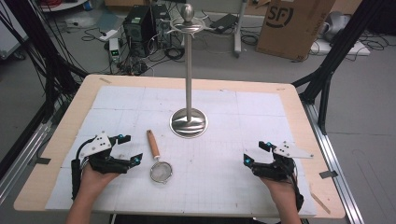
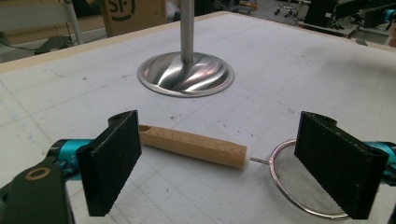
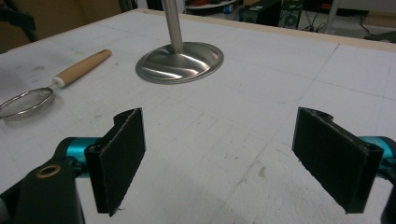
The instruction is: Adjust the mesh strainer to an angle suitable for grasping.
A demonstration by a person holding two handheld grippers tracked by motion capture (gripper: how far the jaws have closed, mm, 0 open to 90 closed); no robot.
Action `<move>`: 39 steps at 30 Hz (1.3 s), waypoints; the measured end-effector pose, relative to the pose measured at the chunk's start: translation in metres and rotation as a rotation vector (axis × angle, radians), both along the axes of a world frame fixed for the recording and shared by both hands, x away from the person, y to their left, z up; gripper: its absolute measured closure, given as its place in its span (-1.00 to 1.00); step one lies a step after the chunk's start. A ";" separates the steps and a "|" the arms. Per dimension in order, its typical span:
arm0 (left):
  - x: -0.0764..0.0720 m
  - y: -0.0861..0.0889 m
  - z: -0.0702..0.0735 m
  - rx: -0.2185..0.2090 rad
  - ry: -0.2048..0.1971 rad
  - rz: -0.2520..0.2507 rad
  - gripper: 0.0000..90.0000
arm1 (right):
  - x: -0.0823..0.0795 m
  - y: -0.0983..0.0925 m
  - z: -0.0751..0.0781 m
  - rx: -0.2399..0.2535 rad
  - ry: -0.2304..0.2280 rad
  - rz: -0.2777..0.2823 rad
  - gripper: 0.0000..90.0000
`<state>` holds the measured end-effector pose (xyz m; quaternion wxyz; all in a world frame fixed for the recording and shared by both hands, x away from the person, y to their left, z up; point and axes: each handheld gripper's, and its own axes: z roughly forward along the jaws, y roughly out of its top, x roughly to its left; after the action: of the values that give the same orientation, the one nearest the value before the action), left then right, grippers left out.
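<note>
White table mat [image 1: 233, 140]: left tongs [image 2: 219, 163] gape empty before strainer [image 2: 196, 147]; right tongs [image 3: 219, 158] gape over bare mat.

The metal stand [image 1: 188, 122] rises tall from mid-bench [image 1: 261, 116] and blocks any straight sweep across the centre. A strainer [image 1: 159, 163] lies just right of the left tool [image 1: 127, 149]. Bare mat lies between it and the right tool [image 1: 256, 152].

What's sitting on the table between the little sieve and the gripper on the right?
Nothing: between the sieve and the right gripper lies bare white gridded mat, as the high view shows.
</note>
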<state>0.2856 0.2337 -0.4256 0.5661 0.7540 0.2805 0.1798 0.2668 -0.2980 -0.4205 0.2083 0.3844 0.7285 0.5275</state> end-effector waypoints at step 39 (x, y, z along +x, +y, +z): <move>0.027 -0.040 0.005 0.164 0.035 -0.009 0.68 | -0.002 0.003 -0.003 -0.028 0.029 0.014 -0.64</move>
<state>0.3130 0.1940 -0.4204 0.4982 0.8022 0.2713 0.1865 0.2651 -0.2946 -0.4237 0.1993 0.3841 0.7415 0.5128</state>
